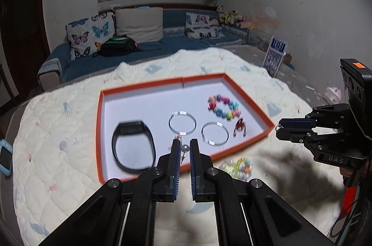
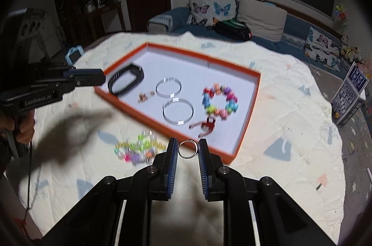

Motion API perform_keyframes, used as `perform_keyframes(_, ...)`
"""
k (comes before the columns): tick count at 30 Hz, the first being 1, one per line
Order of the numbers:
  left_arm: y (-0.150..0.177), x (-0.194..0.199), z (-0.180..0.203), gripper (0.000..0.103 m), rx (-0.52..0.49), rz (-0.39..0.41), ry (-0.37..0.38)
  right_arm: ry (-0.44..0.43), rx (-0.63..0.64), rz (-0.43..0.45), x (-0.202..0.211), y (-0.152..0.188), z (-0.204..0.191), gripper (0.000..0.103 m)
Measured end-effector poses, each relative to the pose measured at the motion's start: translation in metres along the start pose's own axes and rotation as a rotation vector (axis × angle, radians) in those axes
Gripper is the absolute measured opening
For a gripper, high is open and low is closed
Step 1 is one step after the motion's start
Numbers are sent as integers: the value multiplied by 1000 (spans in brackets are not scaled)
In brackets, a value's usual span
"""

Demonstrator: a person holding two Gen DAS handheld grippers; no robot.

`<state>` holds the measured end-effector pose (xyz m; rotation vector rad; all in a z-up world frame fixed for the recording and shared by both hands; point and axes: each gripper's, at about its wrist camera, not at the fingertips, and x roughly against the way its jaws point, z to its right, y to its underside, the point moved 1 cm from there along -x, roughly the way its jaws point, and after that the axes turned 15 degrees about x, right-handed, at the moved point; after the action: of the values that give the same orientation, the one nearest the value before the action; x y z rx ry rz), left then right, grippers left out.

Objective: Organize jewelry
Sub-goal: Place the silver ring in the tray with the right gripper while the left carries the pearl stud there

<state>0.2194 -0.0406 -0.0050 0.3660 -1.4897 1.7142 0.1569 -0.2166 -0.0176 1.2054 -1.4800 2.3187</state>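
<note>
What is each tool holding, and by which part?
Left tool: a pearl stud earring, held between its fingers by the post. Right tool: a ring, gripped across its band.

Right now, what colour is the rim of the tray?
Orange rim, with a white inside; the left wrist view shows it best.

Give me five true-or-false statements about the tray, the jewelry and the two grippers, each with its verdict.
1. The right gripper holds a ring. True.
2. The black wristband lies outside the orange tray. False: it lies inside.
3. Two silver bangles lie in the tray. True.
4. The left gripper is empty. False: a pearl earring sits between its fingers.
5. A beaded bracelet lies on the quilt outside the tray. True.
</note>
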Motion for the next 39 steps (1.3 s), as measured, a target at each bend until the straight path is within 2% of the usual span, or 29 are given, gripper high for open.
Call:
perform_keyframes(4,-14,0,3,7,4,16,6,7,-15,21,-2,-12,8,20)
perform_keyframes(11,-27,-19,-1,7,40,-2,12,7,-45,20,-16,-18,18,20)
perform_keyframes(24,-18,-73,-10,8,51,-100,-16,-11,-102,-33,-47,-10,29,21)
perform_keyframes(37,-15,-98,-15,9,80,-159,-11,-54,-156,-71,-65,0,37,21)
perform_keyframes(39,-15,-99,-16,9,77,-164,-16,-54,-159,-68,-65,0,36,23)
